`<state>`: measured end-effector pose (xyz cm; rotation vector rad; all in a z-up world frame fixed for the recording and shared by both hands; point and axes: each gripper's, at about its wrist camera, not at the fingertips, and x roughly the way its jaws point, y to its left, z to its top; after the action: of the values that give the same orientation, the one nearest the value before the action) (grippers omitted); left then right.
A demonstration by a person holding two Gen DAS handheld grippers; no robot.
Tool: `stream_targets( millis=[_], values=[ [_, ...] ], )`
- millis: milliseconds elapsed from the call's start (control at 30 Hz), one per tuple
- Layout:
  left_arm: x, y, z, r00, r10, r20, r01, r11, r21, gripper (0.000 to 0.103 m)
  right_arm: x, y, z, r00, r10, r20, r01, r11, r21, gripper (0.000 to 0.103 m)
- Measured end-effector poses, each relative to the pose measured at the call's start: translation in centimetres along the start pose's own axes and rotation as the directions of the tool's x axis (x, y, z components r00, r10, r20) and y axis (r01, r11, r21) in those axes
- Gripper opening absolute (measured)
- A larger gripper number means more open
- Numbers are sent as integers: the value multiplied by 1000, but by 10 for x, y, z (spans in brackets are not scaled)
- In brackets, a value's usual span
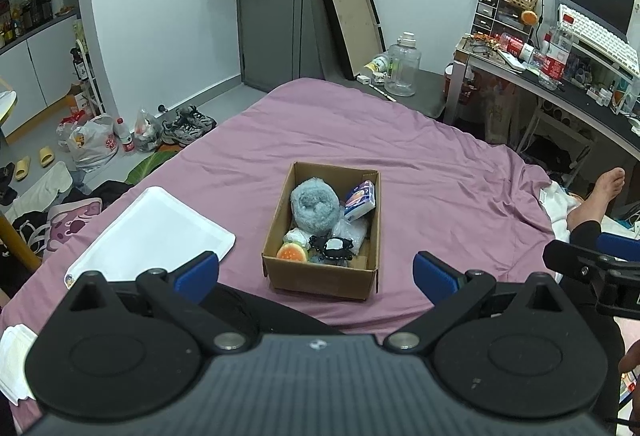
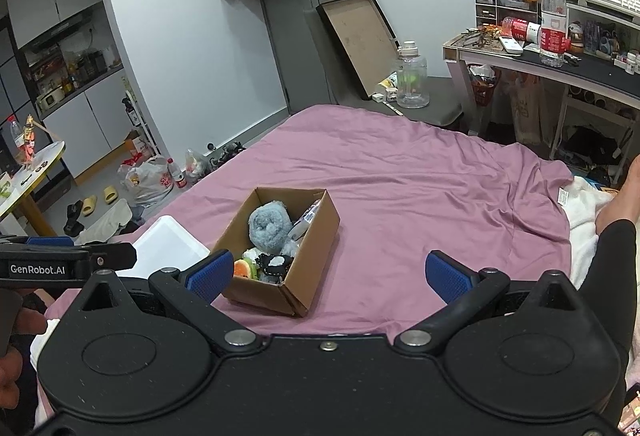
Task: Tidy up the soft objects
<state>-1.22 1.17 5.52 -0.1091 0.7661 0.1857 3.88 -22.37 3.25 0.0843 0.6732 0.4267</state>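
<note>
White tray (image 1: 152, 232): lies flat on the bed at about 9 o'clock from the box, just beside it, with nothing on it.
Cardboard box (image 1: 320, 278): sits mid-bed on the purple sheet (image 1: 400, 156), top open.
Box contents: a fluffy grey-blue bundle (image 1: 314, 208) toward 12 o'clock, a tissue pack (image 1: 360, 201) at 2 o'clock, an orange sponge toy (image 1: 293, 253) at 7 o'clock, a black hair clip (image 1: 332, 249) at 6 o'clock, and a clear plastic bag (image 1: 352, 232).
Left gripper (image 1: 316, 272): fingers spread wide, holding nothing, hovering short of the box.
Right gripper (image 2: 330, 270): fingers likewise apart and empty, box at its 11 o'clock.
Progress: all soft things seen sit in the box. This fits items gathered in, or items waiting to go out to the tray; the pictures do not settle which.
</note>
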Motion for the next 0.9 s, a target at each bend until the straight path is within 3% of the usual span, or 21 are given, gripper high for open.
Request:
stream_targets(
  millis=[900],
  values=[
    [3,-3,-6,1000,-4,-18,4,1000,3,102,0,-3,0,1000,-4,-11,4,1000,2,103]
  ],
)
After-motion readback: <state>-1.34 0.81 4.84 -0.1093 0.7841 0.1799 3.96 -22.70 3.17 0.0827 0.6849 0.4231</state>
